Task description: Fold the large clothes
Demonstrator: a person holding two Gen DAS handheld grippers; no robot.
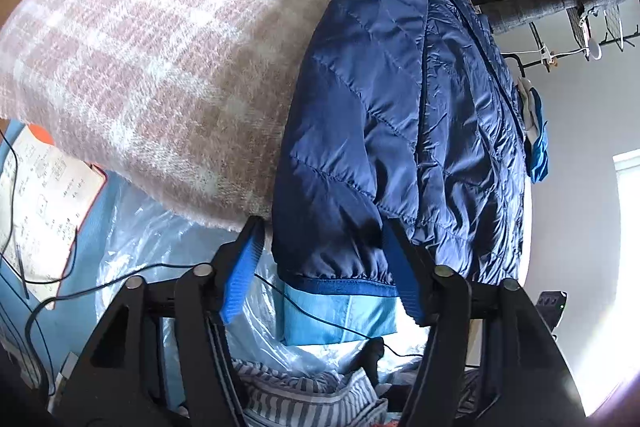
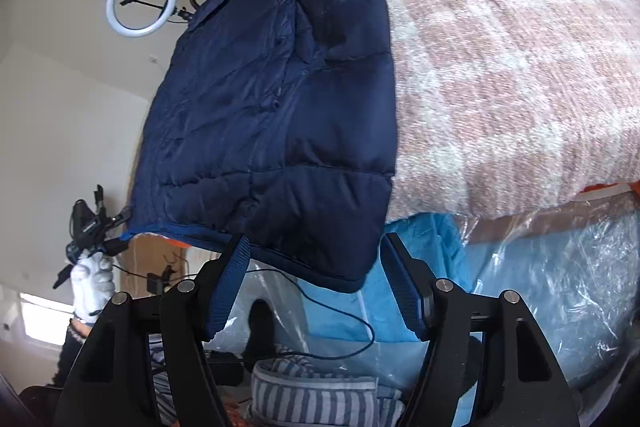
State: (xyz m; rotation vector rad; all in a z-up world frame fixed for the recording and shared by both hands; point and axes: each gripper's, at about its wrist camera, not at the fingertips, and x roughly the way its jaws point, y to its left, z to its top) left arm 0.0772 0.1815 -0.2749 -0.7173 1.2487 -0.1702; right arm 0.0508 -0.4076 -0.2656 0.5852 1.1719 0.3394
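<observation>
A navy quilted puffer jacket lies on a pink and white checked blanket, its hem hanging over the near edge. My left gripper is open, its blue-padded fingers either side of the jacket's hem corner, not closed on it. In the right wrist view the same jacket lies on the blanket. My right gripper is open, its fingers straddling the jacket's other bottom corner. The left gripper, in a white-gloved hand, shows at the far left of that view.
Clear plastic wrap and light blue fabric lie below the blanket's edge. Striped cloth and black cables lie underneath. A ring light stands by the wall. A printed paper sheet lies left.
</observation>
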